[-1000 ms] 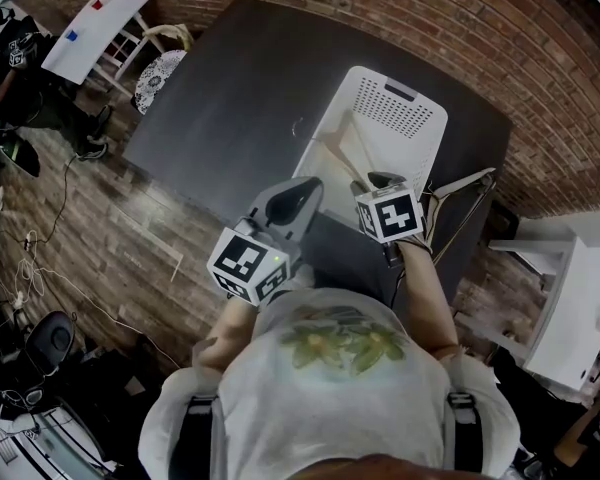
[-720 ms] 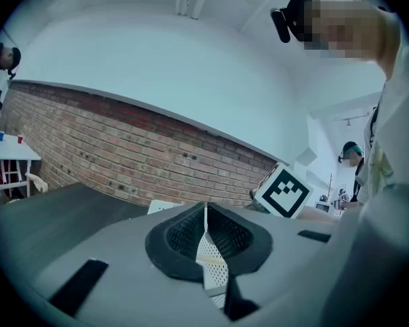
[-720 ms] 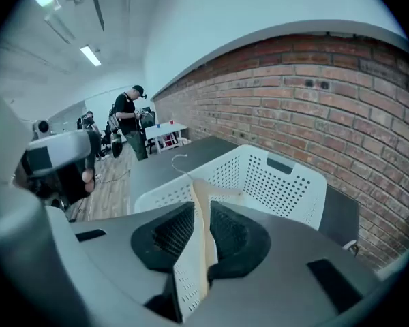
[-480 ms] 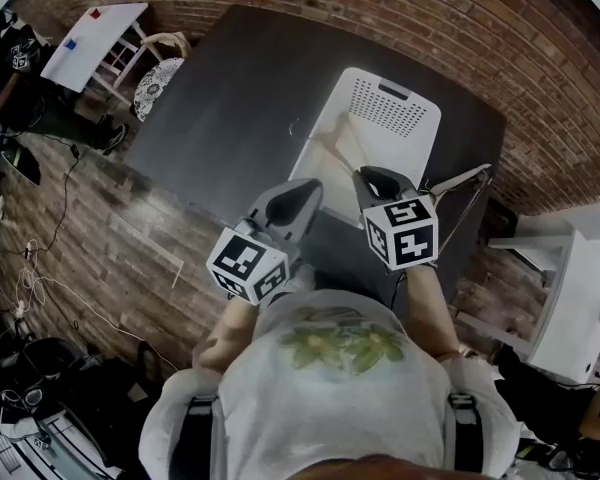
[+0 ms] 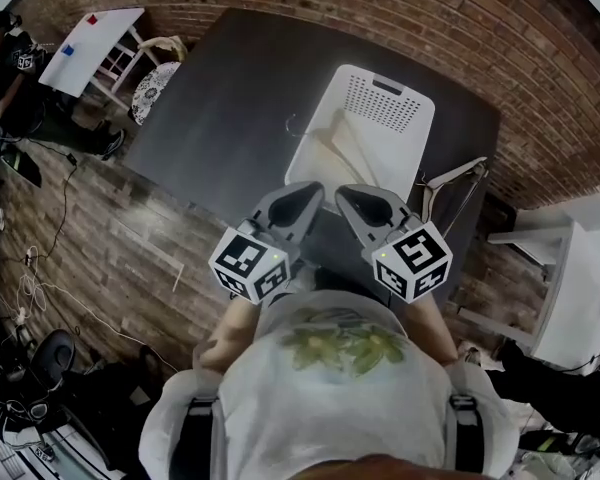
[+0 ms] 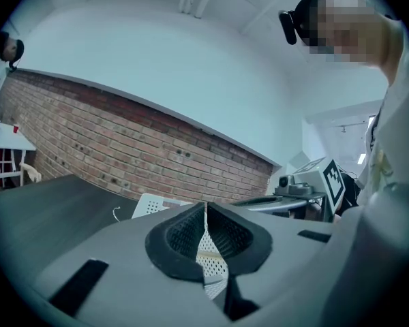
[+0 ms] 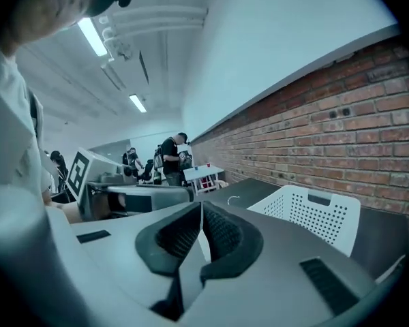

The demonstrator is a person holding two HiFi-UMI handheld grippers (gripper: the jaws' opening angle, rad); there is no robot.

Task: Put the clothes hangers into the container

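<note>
A white perforated container (image 5: 378, 128) stands on the dark table (image 5: 230, 98). A pale wooden hanger (image 5: 352, 151) lies inside it, its wire hook (image 5: 294, 125) poking over the left rim. A second hanger (image 5: 458, 178) rests outside, at the table's right edge. My left gripper (image 5: 302, 192) and right gripper (image 5: 356, 198) hover side by side short of the container's near end. Both are shut with nothing in them. The right jaws have just been closing on nothing. In the gripper views the left gripper (image 6: 204, 211) and right gripper (image 7: 201, 214) show their pads meeting, with the container (image 7: 313, 215) beyond.
Brick walls run round the table. A white table (image 5: 90, 38) and a chair stand at the far left, with a person beside them. White furniture (image 5: 570, 288) stands at the right. Cables lie on the floor at the left.
My right gripper has lifted away from the container's near right corner and drawn back beside the left one, and its jaws have closed. The left gripper has stayed put.
</note>
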